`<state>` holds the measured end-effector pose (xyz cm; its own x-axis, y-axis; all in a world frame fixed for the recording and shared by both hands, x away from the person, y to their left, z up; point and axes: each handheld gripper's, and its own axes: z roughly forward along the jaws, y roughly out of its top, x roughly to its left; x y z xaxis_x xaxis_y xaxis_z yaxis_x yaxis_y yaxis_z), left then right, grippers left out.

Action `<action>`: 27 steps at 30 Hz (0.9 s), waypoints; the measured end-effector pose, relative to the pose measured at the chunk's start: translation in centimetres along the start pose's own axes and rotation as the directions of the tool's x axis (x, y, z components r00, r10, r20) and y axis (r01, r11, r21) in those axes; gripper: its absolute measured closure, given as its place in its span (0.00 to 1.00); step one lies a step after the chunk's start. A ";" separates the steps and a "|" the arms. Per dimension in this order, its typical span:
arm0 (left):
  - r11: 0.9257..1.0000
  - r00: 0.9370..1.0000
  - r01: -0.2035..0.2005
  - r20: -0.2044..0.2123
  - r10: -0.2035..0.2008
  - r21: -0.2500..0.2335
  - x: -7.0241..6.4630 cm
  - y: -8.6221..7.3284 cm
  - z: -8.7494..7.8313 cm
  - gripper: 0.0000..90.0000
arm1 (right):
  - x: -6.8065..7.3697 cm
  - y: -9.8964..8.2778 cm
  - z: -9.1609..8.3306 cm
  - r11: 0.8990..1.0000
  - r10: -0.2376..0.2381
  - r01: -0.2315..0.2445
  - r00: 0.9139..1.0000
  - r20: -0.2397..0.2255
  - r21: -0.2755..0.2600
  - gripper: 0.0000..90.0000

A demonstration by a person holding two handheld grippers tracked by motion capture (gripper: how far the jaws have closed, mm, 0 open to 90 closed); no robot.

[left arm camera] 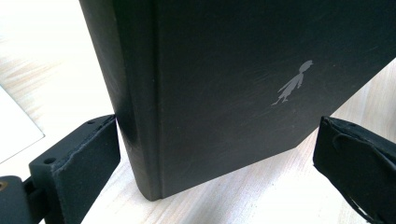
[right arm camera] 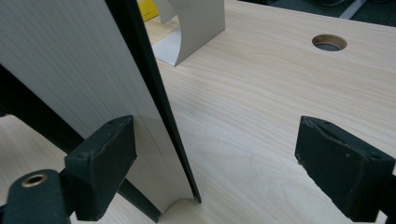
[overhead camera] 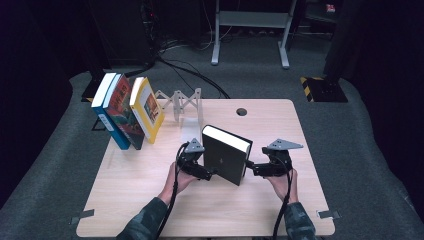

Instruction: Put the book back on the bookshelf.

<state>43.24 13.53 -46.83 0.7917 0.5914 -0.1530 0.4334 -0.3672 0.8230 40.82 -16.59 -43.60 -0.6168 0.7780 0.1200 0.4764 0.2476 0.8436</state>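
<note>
Seen from above, a person's two forearms come in at six o'clock, each hand holding a set of tongs on a pale wooden surface (overhead camera: 150,200). Between them, just right of the centre, a thick black book (overhead camera: 225,156) stands upright on its bottom edge, its long axis vertical, its spine facing the person and white page edges showing along the top. The left tongs (overhead camera: 210,172) sit at the book's nine o'clock, their tips right at its lower spine corner; in the left gripper view their jaws are spread either side of that corner, the near pad seemingly touching the cover though not visibly pinching. The right tongs (overhead camera: 250,167) sit at the book's three o'clock, jaws spread wide; in the right gripper view one pad rests against the page block and the other stands well clear over bare wood. Both hands are about equally near, so the coming move likely turns on closing in from both flanks to steady or shift the book. Further back, at eleven o'clock, three books (overhead camera: 127,112) lean together beside a grey folding book stand (overhead camera: 182,105). A round cable hole (overhead camera: 241,111) lies at twelve o'clock. Beyond are dark carpet, cables and a metal frame.
</note>
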 end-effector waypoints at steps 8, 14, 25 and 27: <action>1.000 1.000 0.009 0.002 -0.009 -0.001 0.0 -0.1 -0.3 0.03 | -0.3 0.0 0.0 1.000 0.005 -0.005 1.000 -0.009 -0.002 0.15; 1.000 1.000 0.005 0.003 -0.005 -0.002 -0.4 -0.4 -0.6 0.02 | -0.6 0.1 0.1 1.000 0.007 -0.006 1.000 -0.024 0.003 0.15; 1.000 1.000 0.004 0.007 -0.004 -0.011 -1.1 -1.3 -1.4 0.03 | -1.3 0.4 0.4 1.000 -0.012 0.012 0.998 -0.055 0.001 0.15; 1.000 1.000 -0.004 0.008 0.004 -0.011 -1.0 -1.2 -1.4 0.03 | -1.4 0.4 0.5 1.000 -0.009 0.009 0.998 -0.056 0.000 0.15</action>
<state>41.36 14.41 -46.95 0.7972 0.5838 -0.1539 0.4251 -0.3619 0.8296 42.14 -17.32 -43.71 -0.6548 0.7424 0.1414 0.4712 0.2548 0.8444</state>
